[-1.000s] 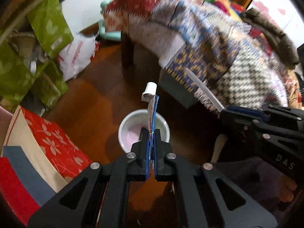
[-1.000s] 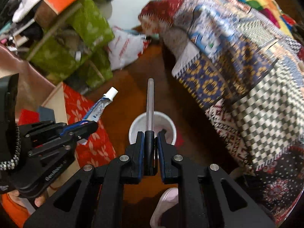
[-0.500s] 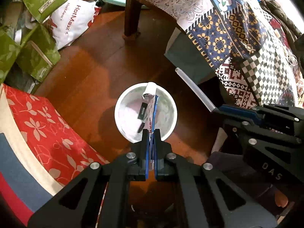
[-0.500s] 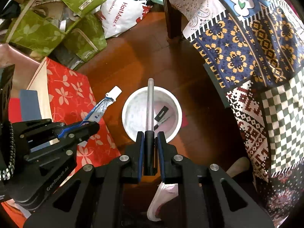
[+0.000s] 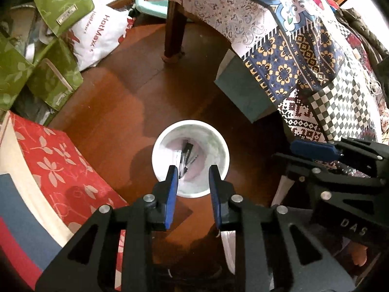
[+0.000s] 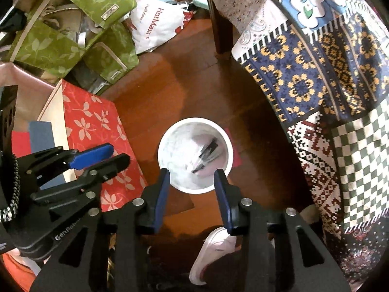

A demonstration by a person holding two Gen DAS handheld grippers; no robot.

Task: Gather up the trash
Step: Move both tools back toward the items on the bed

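- Left hand-held gripper (image 5: 192, 174): pointing steeply down, blue-padded jaws opening, a moderate gap between them with nothing in it; fingertips overlap the near rim of the bin in the left wrist view.
- Right hand-held gripper (image 6: 192, 177): pointing steeply down beside the left one, jaws opening, gap empty; fingertips likewise over the bin's near rim in the right wrist view.
- White shoe (image 6: 211, 255): on the floor below the right hand-held gripper, toe toward the bin.
- White trash bin (image 5: 155, 160): round, open, standing on the floor directly under both hand-held grippers.
- Trash (image 5: 186, 155): dark, narrow pieces lying inside the bin at its bottom, clear of both sets of jaws; individual items too blurred to name.
- Wooden floor (image 5: 116, 112): reddish-brown boards, carrying the bin.
- Red floral box (image 6: 94, 121): left of the bin, near it.
- Patchwork cloth (image 6: 316, 73): hanging at right, well above the floor.
- Wooden leg (image 5: 173, 31): beyond the bin, partly under the cloth.
- Green leaf-print bags (image 6: 73, 36): piled at far left.
- White plastic bag (image 5: 99, 34): red lettering, beside the green bags.
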